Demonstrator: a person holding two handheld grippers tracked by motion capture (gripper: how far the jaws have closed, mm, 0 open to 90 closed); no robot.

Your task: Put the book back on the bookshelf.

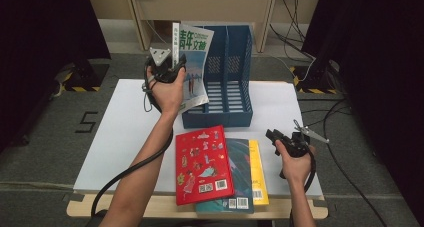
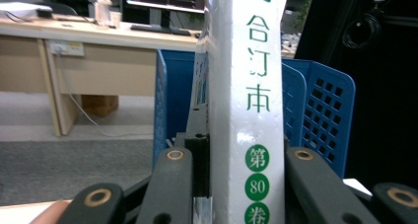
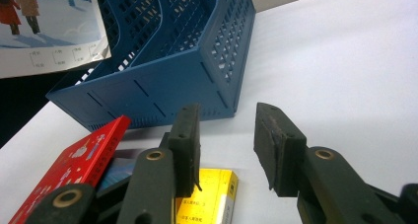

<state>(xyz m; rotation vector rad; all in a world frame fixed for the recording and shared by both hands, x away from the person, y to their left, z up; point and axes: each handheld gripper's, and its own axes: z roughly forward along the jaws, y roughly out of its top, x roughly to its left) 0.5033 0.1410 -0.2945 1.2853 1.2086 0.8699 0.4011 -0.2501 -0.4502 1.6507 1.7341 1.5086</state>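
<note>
My left gripper (image 1: 170, 69) is shut on the spine of a thick white magazine (image 1: 195, 62) with green lettering. It holds the magazine upright in the air, just left of the blue file rack (image 1: 227, 82). In the left gripper view the jaws press both sides of the white spine (image 2: 246, 86), and the rack (image 2: 320, 110) stands right behind it. My right gripper (image 1: 274, 137) hovers open and empty over the table's right front. Its own view shows the gripper (image 3: 224, 130) above a yellow book (image 3: 207, 199), facing the rack (image 3: 162, 51).
A red book (image 1: 202, 162) lies on a dark teal book (image 1: 240, 157) and a yellow book (image 1: 257, 172) at the front of the white table (image 1: 125, 127). The rack has two upright slots. Cables trail on the floor at the right.
</note>
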